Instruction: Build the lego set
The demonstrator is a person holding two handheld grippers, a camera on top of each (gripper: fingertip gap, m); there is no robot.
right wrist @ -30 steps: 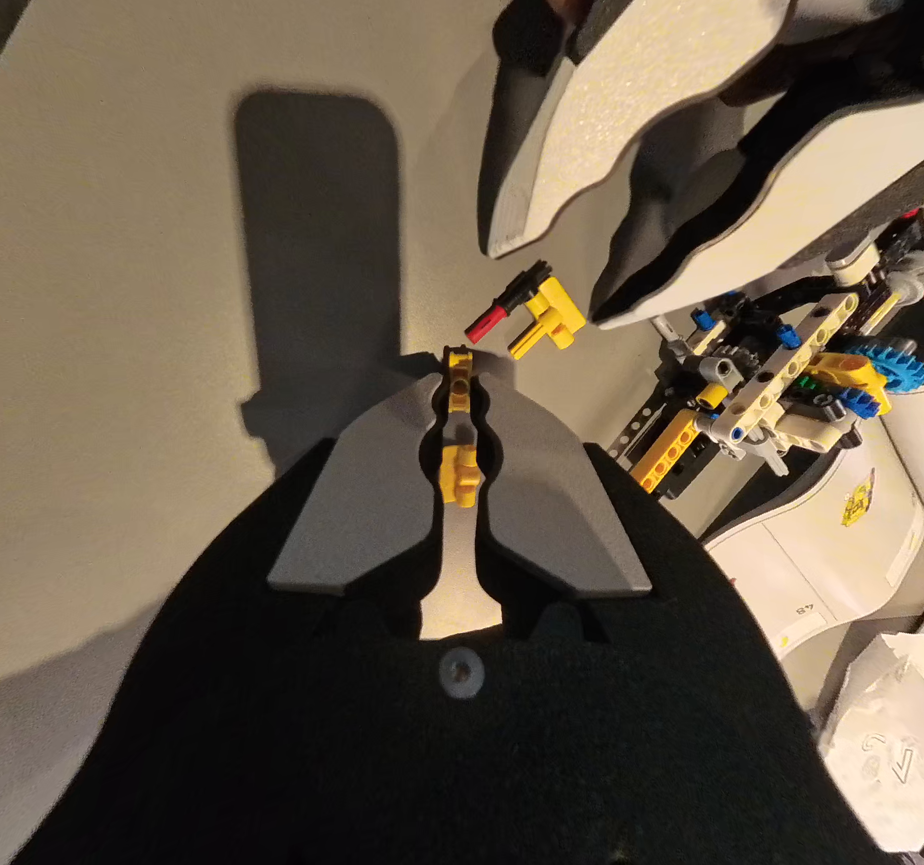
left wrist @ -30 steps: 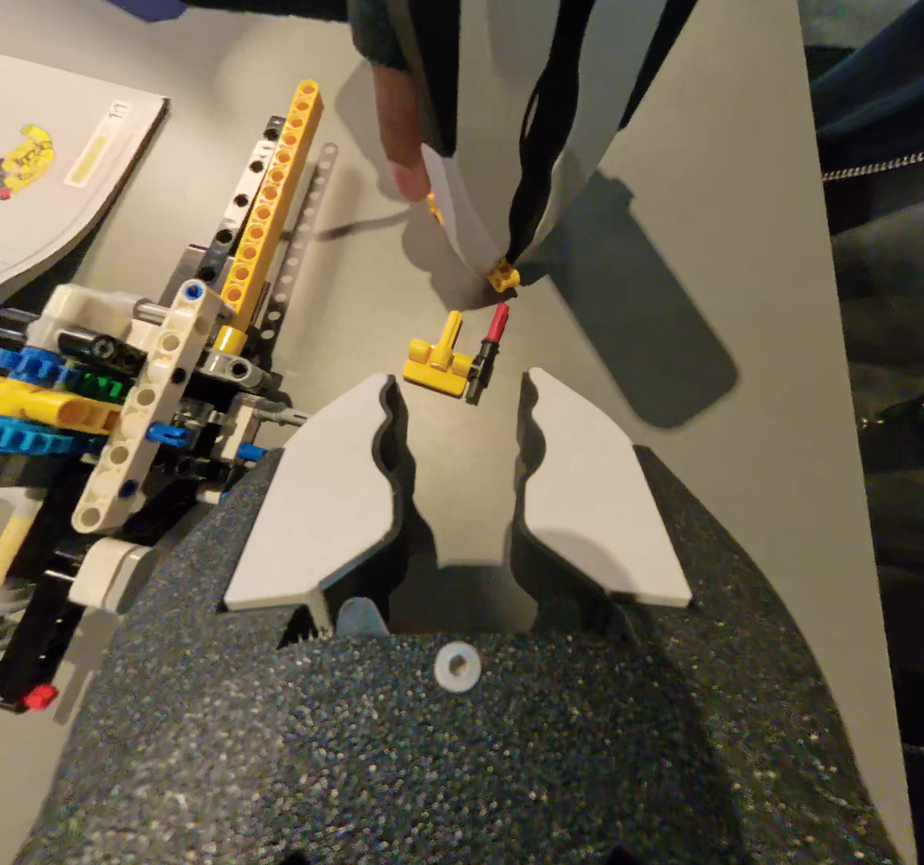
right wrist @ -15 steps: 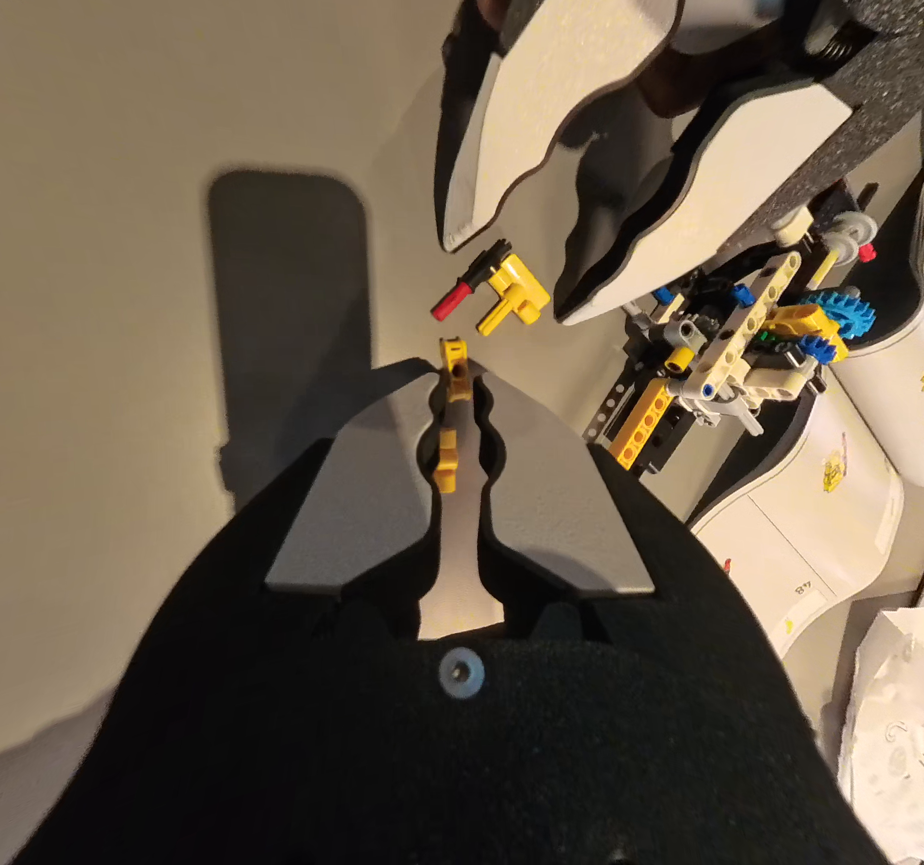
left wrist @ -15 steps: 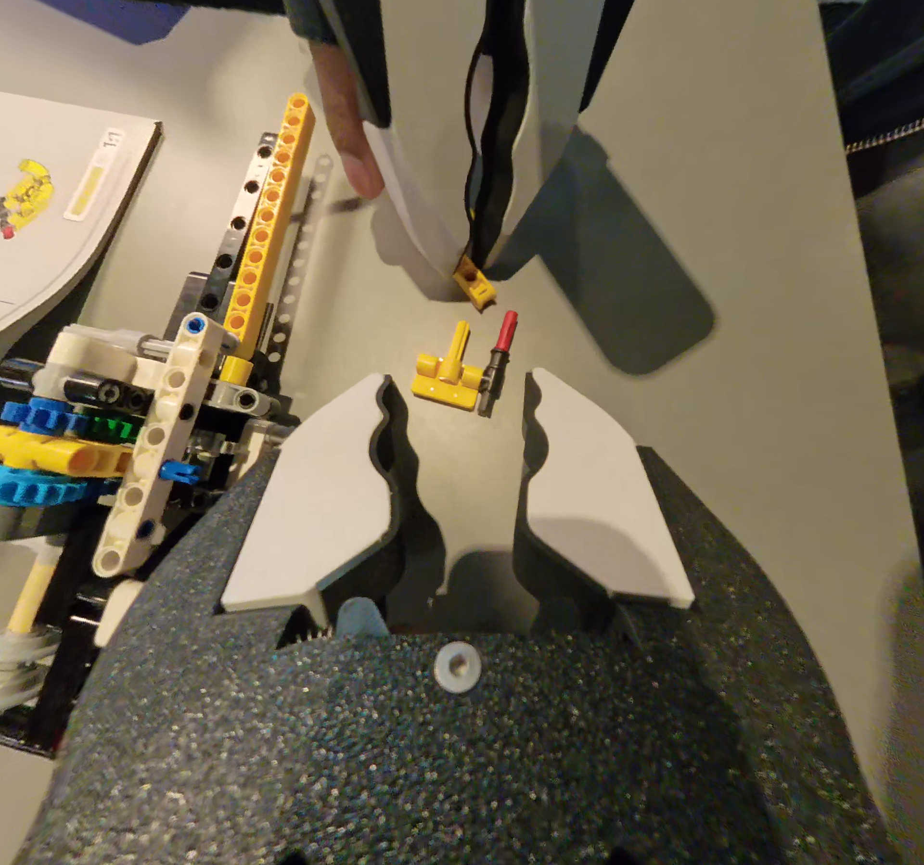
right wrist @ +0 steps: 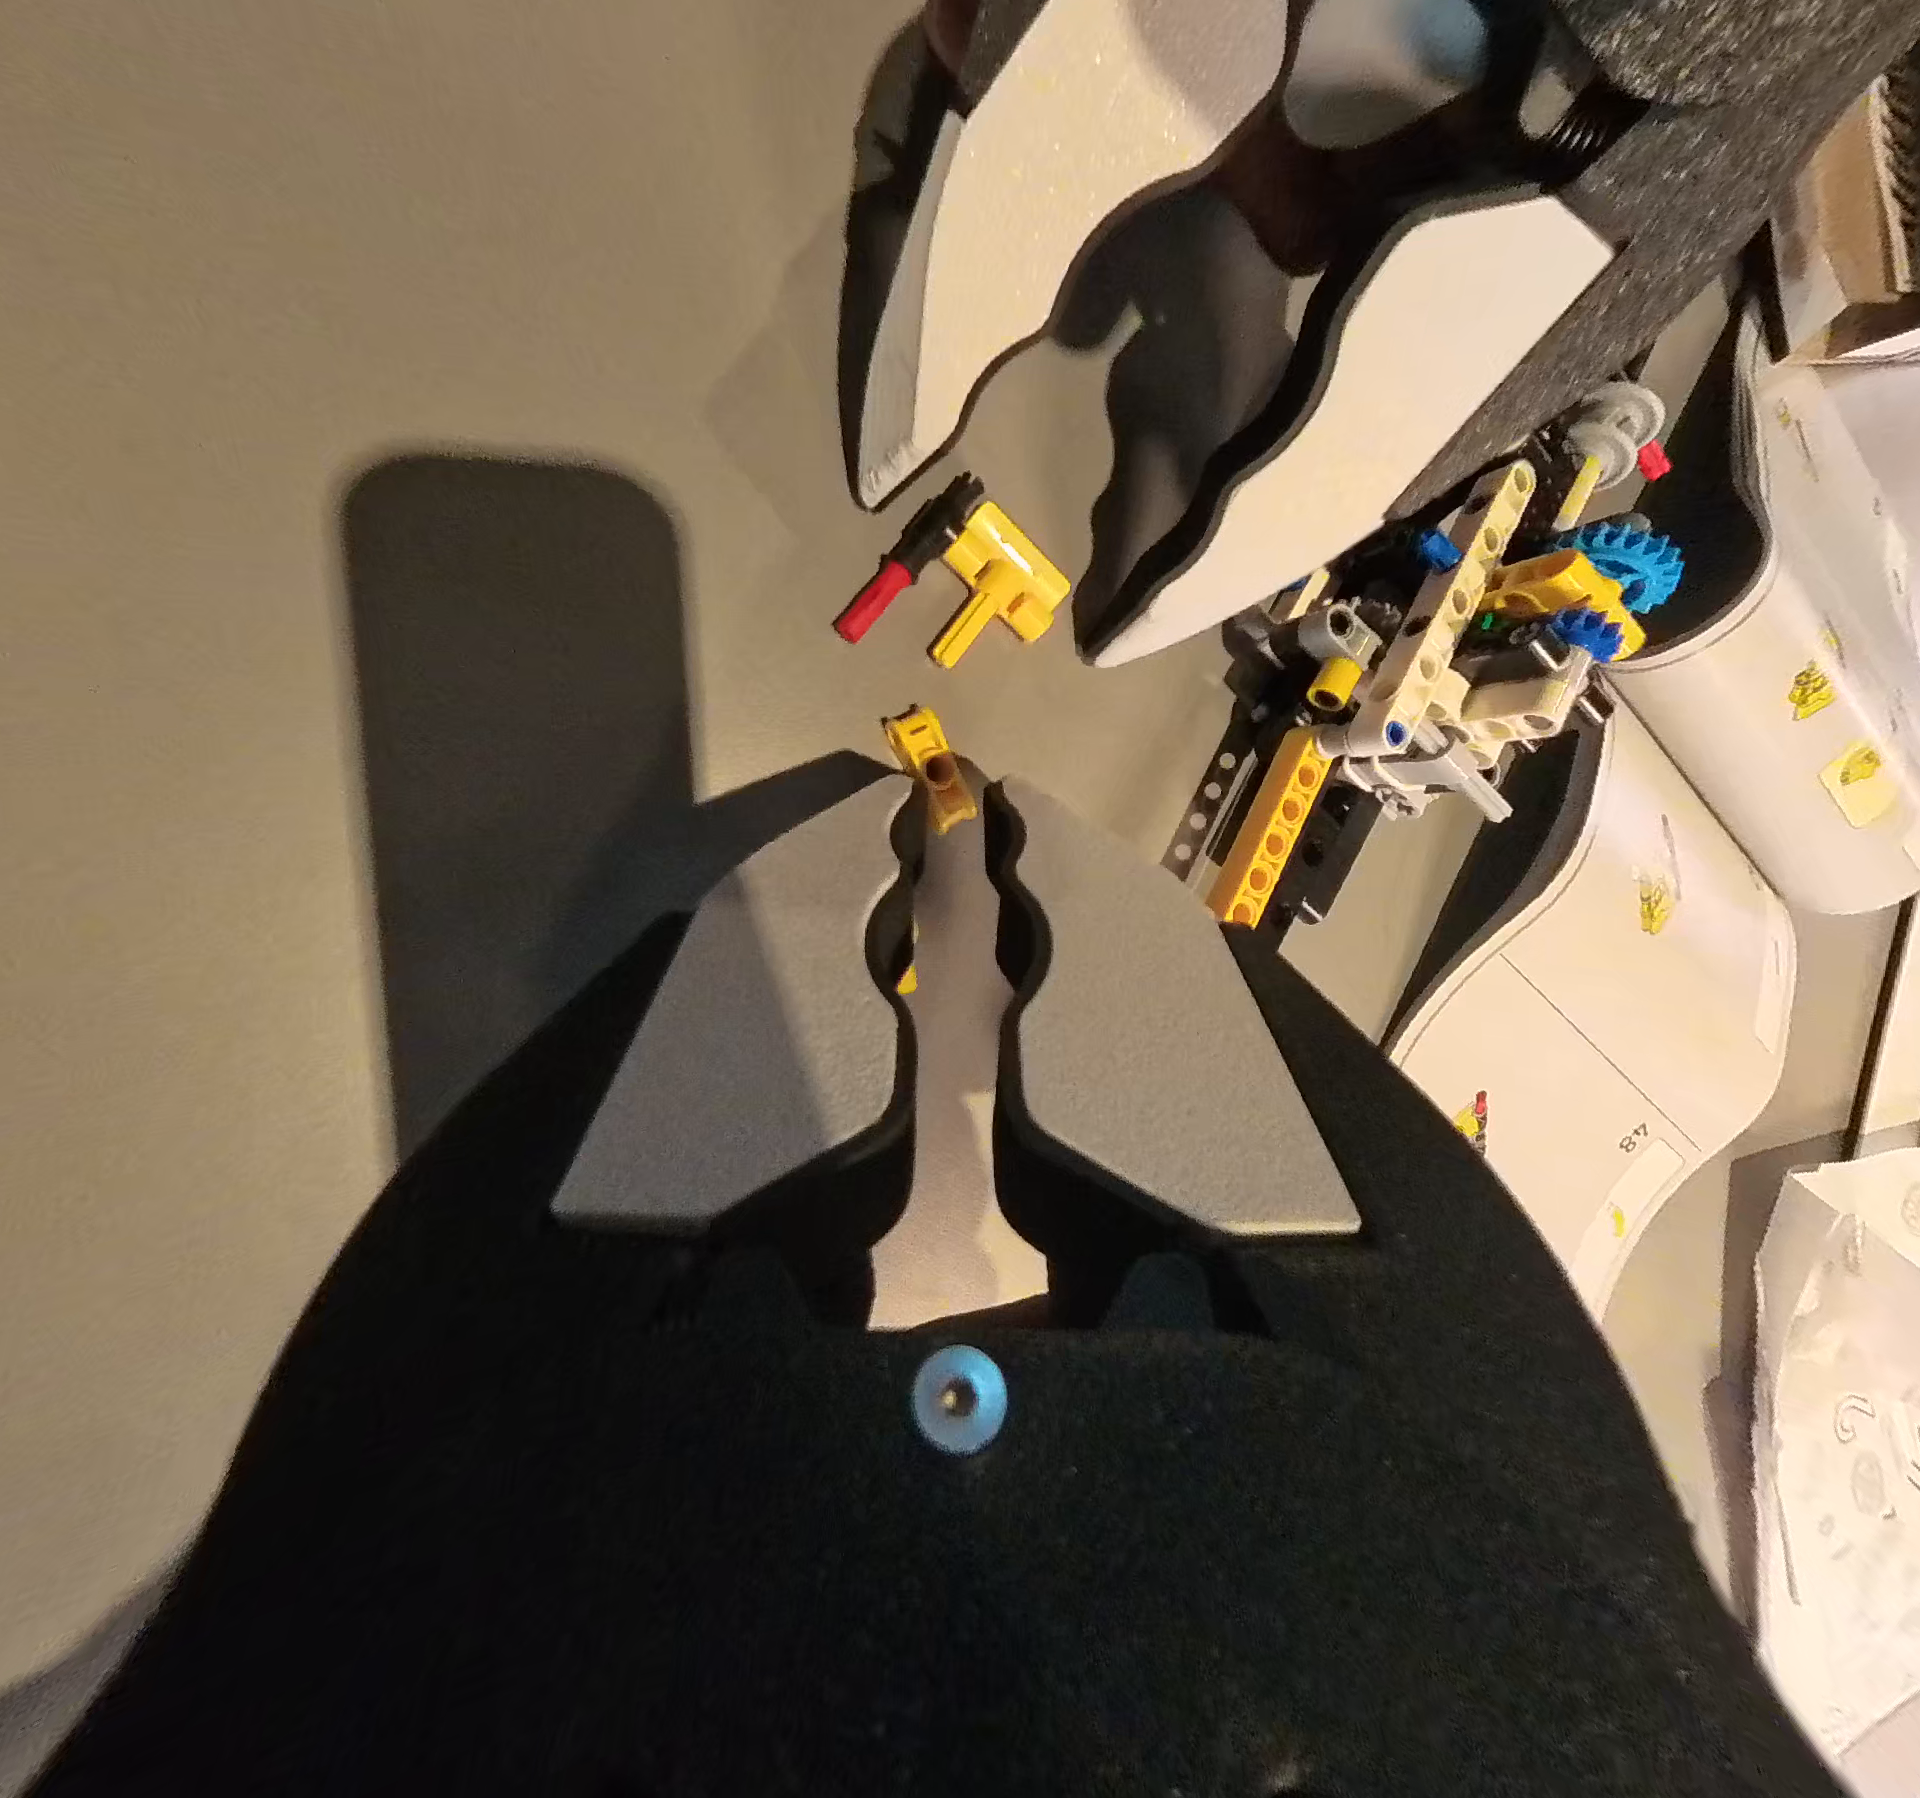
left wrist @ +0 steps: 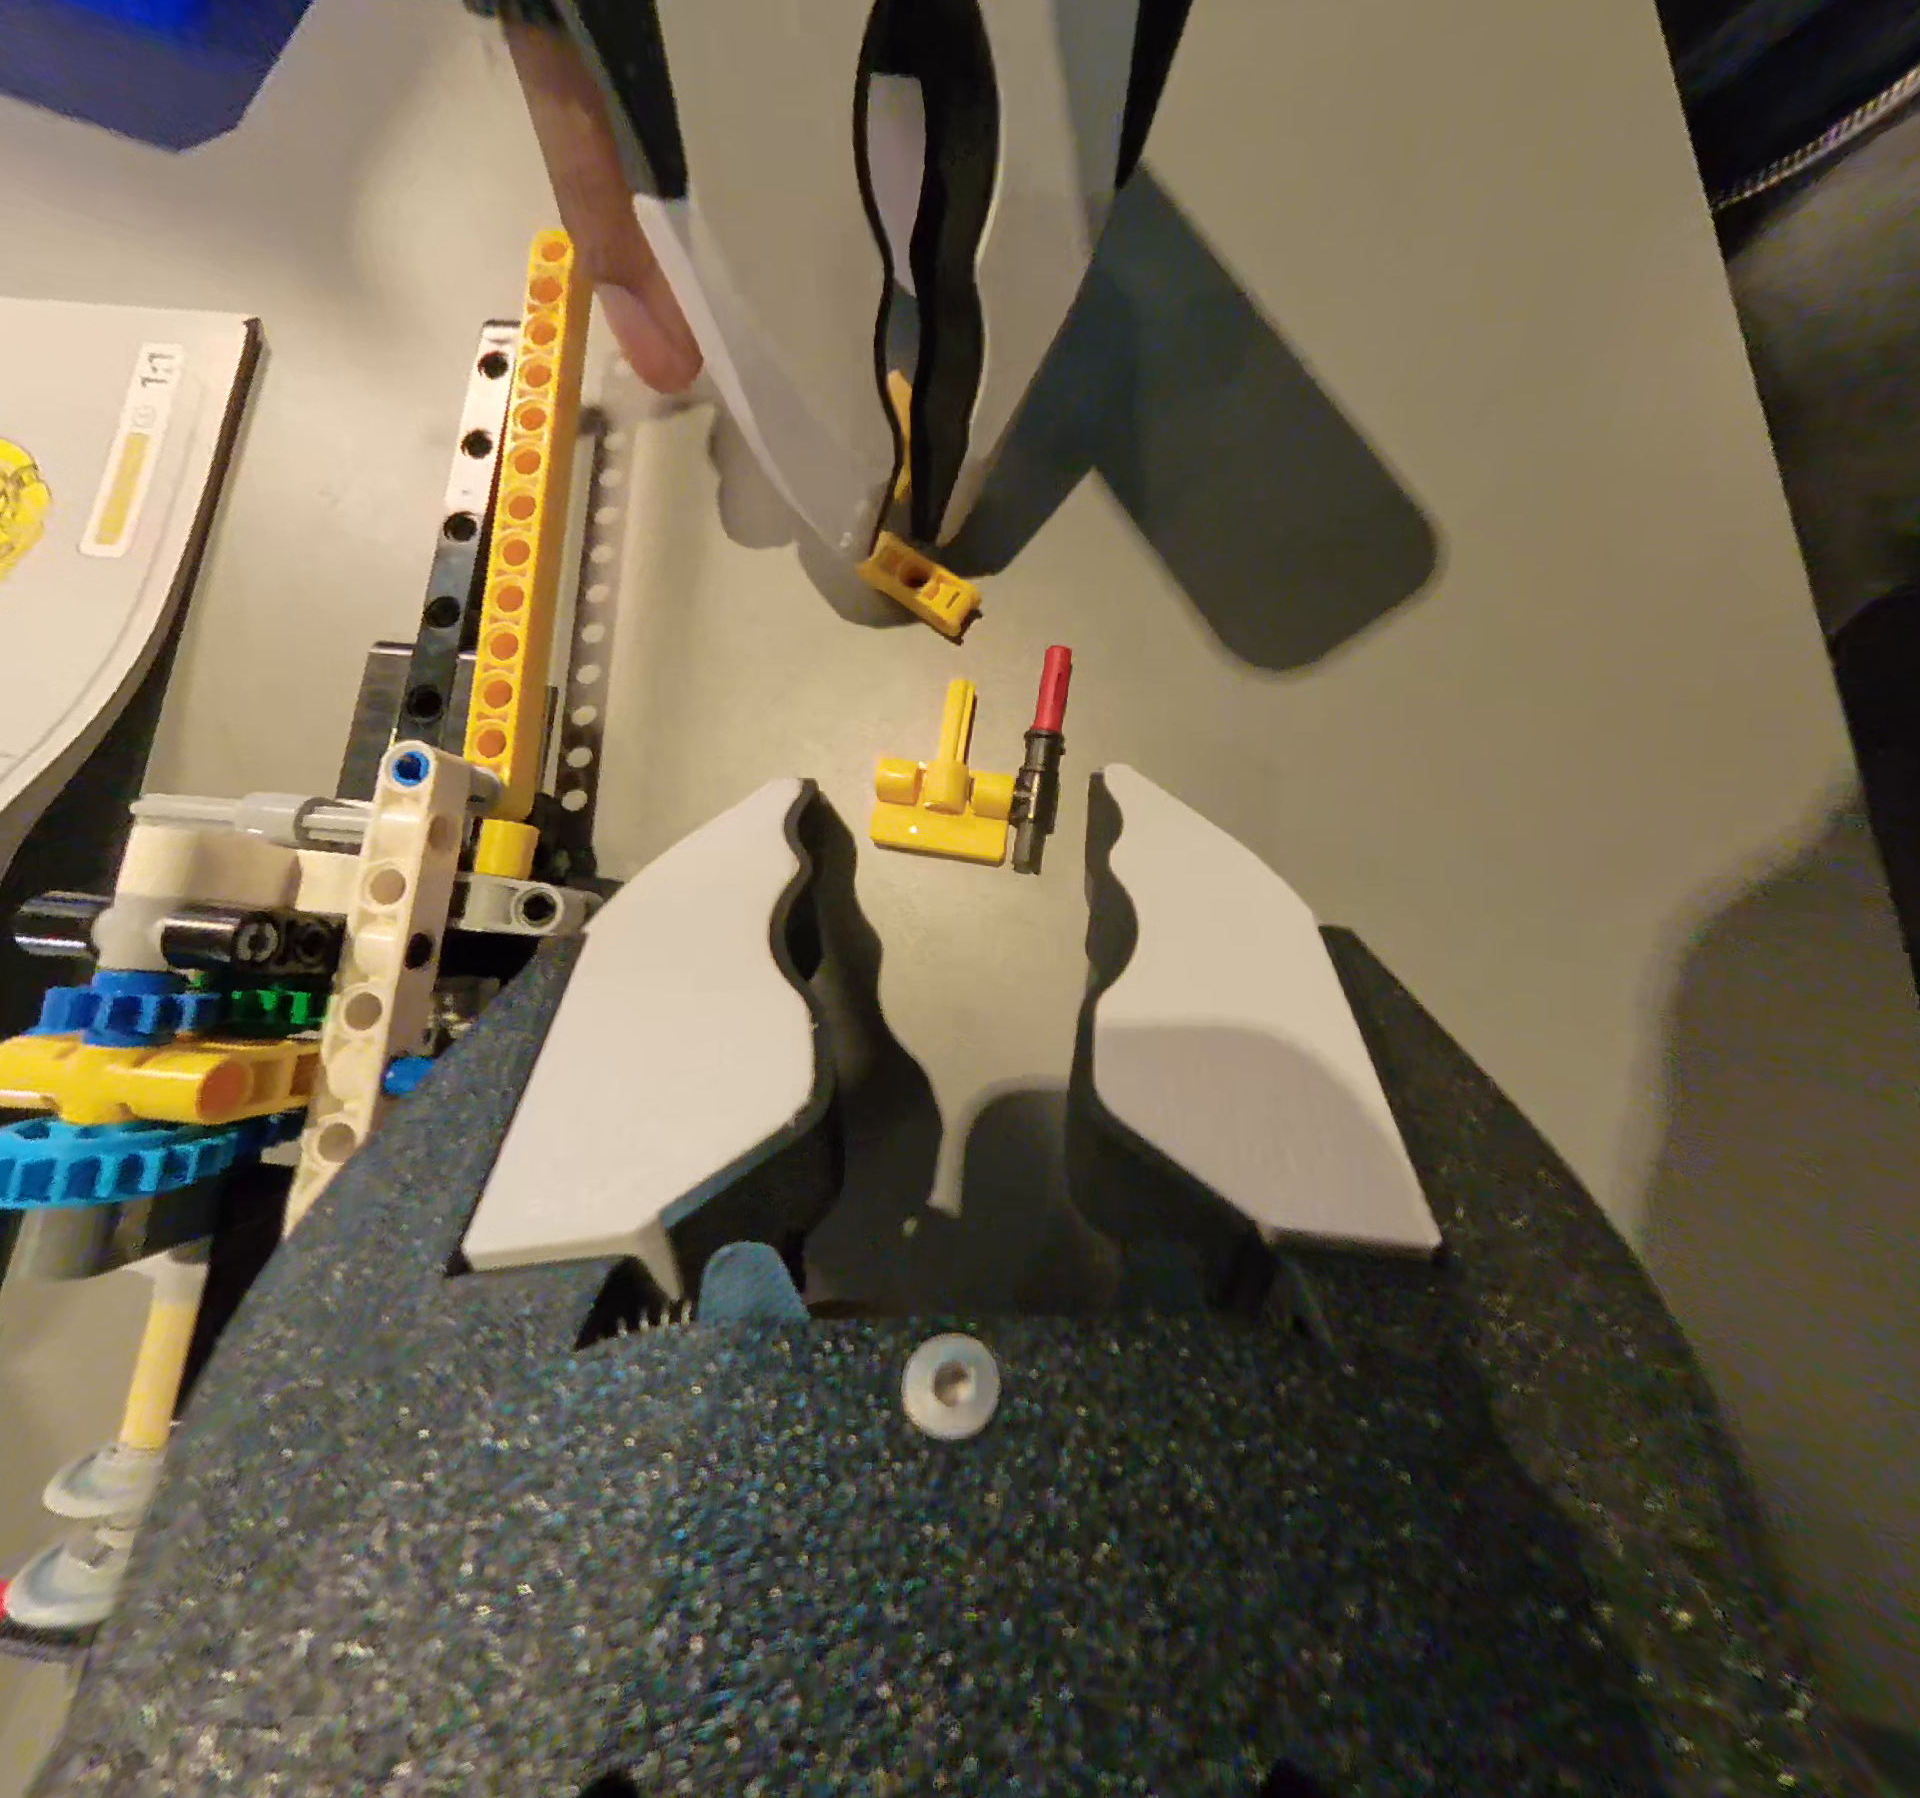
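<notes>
The left gripper [left wrist: 945, 813] hovers with its fingers spread wide and empty, just short of a small yellow plastic connector with a black-and-red pin [left wrist: 961, 792] lying on the grey tabletop [left wrist: 1351, 398]. Beyond it, the right gripper [right wrist: 951, 792] pinches a small yellow holed lego piece [right wrist: 930, 761] at its fingertips. The half-built multicoloured lego model [left wrist: 312, 917] crowds the left side, beside an open instruction booklet [left wrist: 94, 501]; bare tabletop lies rightward to its edge.
</notes>
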